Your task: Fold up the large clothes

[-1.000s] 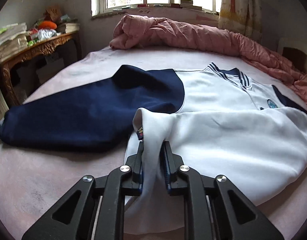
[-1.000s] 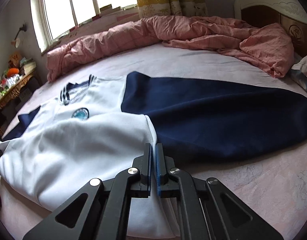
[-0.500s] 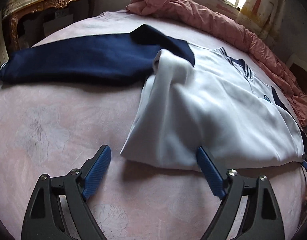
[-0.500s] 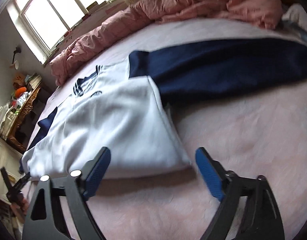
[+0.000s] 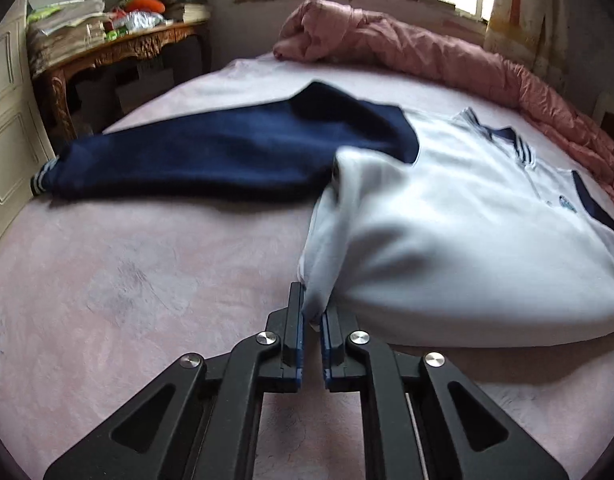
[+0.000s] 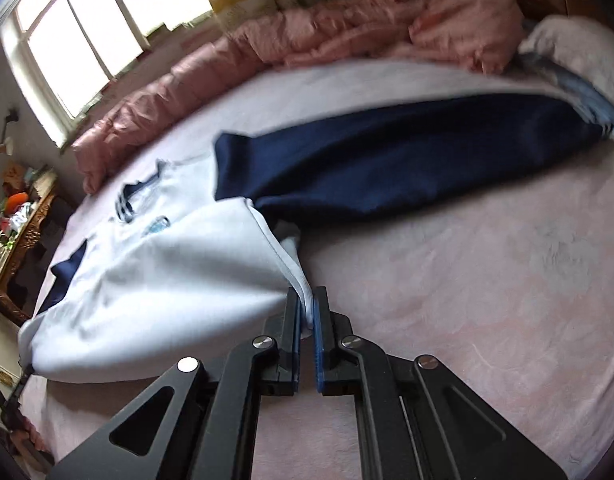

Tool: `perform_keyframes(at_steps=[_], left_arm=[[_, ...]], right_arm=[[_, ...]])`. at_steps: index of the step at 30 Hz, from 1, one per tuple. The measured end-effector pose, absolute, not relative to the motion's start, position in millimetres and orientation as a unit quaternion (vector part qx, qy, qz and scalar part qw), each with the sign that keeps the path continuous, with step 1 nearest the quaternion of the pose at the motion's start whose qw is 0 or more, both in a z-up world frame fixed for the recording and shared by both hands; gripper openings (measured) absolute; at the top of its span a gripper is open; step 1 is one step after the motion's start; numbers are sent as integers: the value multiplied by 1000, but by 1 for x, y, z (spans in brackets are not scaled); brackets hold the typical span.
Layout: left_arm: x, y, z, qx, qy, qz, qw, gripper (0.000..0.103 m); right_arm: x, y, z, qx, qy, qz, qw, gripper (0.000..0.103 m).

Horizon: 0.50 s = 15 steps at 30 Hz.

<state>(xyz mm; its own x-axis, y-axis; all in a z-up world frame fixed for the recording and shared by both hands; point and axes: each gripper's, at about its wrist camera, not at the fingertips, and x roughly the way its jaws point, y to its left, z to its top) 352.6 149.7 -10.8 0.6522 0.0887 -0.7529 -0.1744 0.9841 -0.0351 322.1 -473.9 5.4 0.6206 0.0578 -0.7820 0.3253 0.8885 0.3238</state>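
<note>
A: Corners first. Each gripper is pinching one. The left gripper (image 5: 311, 312) has its jaws just closed on the near left corner of the white-and-navy sweatshirt (image 5: 467, 248); white cloth is bunched between the pads and rises away from the tips. The right gripper (image 6: 305, 312) has just closed too, with the ribbed edge of the opposite corner caught between its blue pads.

B: Why hold it there?

A: My reading is that the white body already lies doubled over, so the near edge in front of both tools is a fold. Holding both ends of it would let that edge travel as one straight line, forward toward the collar (image 5: 503, 140), without sagging in the middle.

B: And the sleeves?

A: Still spread. The left navy sleeve (image 5: 211, 160) stretches ahead and off to the left of the left tool, cuff far out near the bed's side. The right navy sleeve (image 6: 407, 160) runs ahead and to the right of the right tool. Both probably need folding in at some point.

B: Room to move?

A: Plenty. Bare pink bedsheet (image 5: 127, 280) lies under and beside both tools, with open sheet beyond the collar too. The pink quilt (image 5: 447, 60) is heaped well ahead, along the far edge under the window, apart from the sweatshirt. A carved wooden table (image 5: 119, 48) stands off the bed, far ahead to the left, clear of any likely path.

B: Risks?

A: The left grip looks shallow, right at the corner tip; I'd judge a quick lift could slip it.
</note>
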Motion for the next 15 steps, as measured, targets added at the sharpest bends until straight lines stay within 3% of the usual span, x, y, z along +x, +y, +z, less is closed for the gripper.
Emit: perform_keyframes(at_steps=[5,8,10,11,12,14,15], left_arm=[[355,134,-4,6,413,85,907,15],[346,120,17,63,367,86,924,16],[339,117,32,86,318,90,940,31],[335,119,38,83,296,81,948,46],[334,123,45,74,279,69,955,55],[345,126,56,50,267,36,962,64],[353,128,58,39,269,20,962,73]], right_arm=[[334,-456,-1,156,451,-100,873,7],[329,-451,7,141,455,-100,874,11],[322,-457,16,153,438,-108,880,21],[319,-457,22,152,421,-117,887,23],[318,-456,28,142,401,-127,896,25],[323,-452,41,114,369,-133,913,31],[328,-448,46,102,358,-118,921,43]])
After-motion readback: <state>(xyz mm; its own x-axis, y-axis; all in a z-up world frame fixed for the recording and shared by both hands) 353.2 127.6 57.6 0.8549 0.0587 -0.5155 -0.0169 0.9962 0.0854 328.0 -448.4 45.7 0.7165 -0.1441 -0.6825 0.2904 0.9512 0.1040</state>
